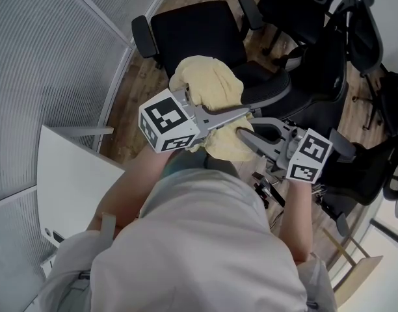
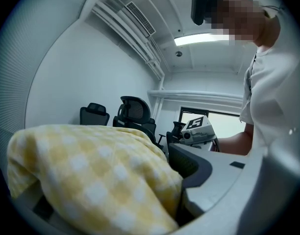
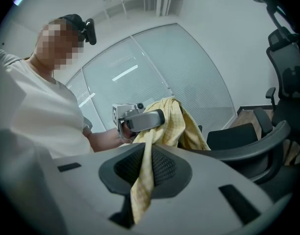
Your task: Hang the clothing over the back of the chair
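A person in a pale T-shirt (image 1: 205, 239) holds a yellow checked cloth (image 1: 209, 83) up between two hand-held grippers above a black office chair (image 1: 199, 28). The cloth is bunched just beside the grey top rim of the chair back (image 1: 274, 99), and whether it touches the rim cannot be told. The left gripper (image 1: 238, 114) stands with its jaws spread wide, the bulk of the cloth heaped over one jaw and lying between them. The right gripper (image 1: 246, 135) has its jaws nearly together, pinching a narrow hanging strip of the cloth. More office chairs (image 1: 329, 38) crowd the wooden floor (image 1: 137, 83) behind.
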